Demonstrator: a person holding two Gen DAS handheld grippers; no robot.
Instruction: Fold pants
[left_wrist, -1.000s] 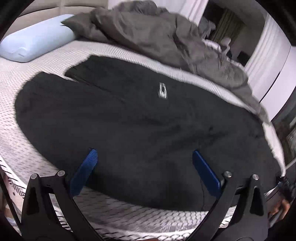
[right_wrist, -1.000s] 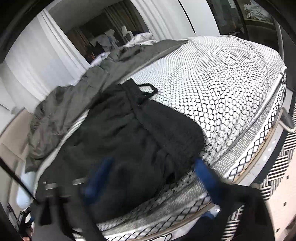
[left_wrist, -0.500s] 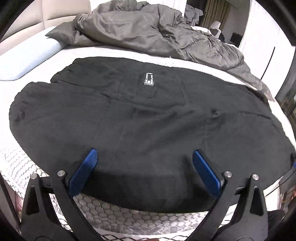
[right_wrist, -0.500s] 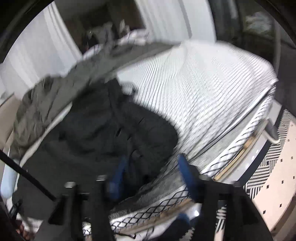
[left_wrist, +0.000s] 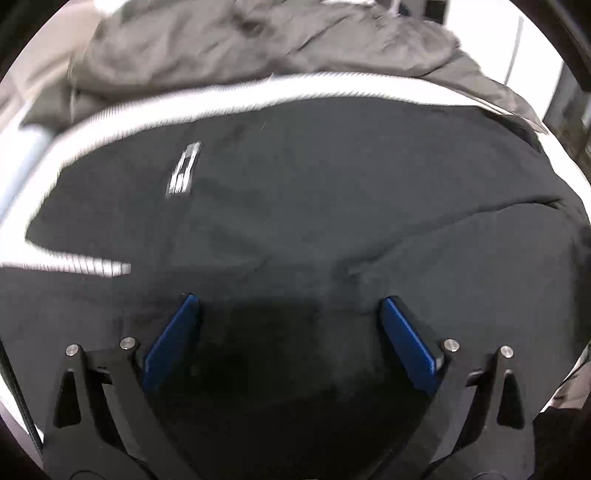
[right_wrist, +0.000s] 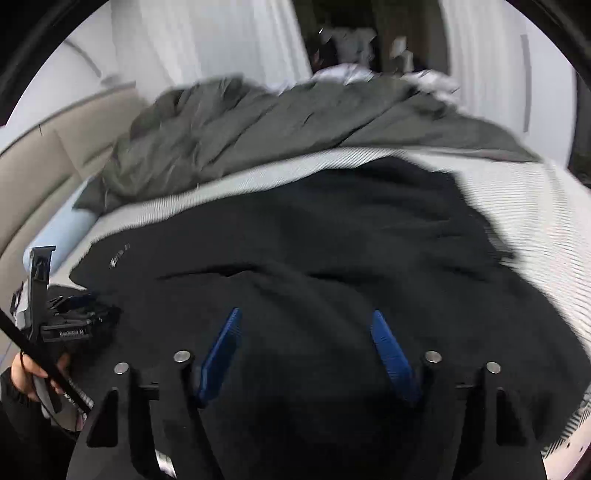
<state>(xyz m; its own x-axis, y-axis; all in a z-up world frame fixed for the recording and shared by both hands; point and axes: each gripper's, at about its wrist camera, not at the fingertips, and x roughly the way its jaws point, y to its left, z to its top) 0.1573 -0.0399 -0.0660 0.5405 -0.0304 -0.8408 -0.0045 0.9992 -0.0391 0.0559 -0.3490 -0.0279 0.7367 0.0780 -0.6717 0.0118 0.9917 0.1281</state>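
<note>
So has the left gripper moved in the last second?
Yes. The left gripper has come forward over the black pants: their near edge and the mattress strip below it have dropped out of view, and the gray label looms larger.

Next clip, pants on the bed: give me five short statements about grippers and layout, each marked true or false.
1. Both grippers are open. True: the left gripper and right gripper have their blue fingers spread apart.
2. The pants are black. True.
3. The right gripper is shut on a pant leg. False: nothing is clamped between its fingers.
4. A grey duvet lies bunched beyond the pants. True.
5. The pants hang off a chair. False: they lie spread on the mattress.
</note>
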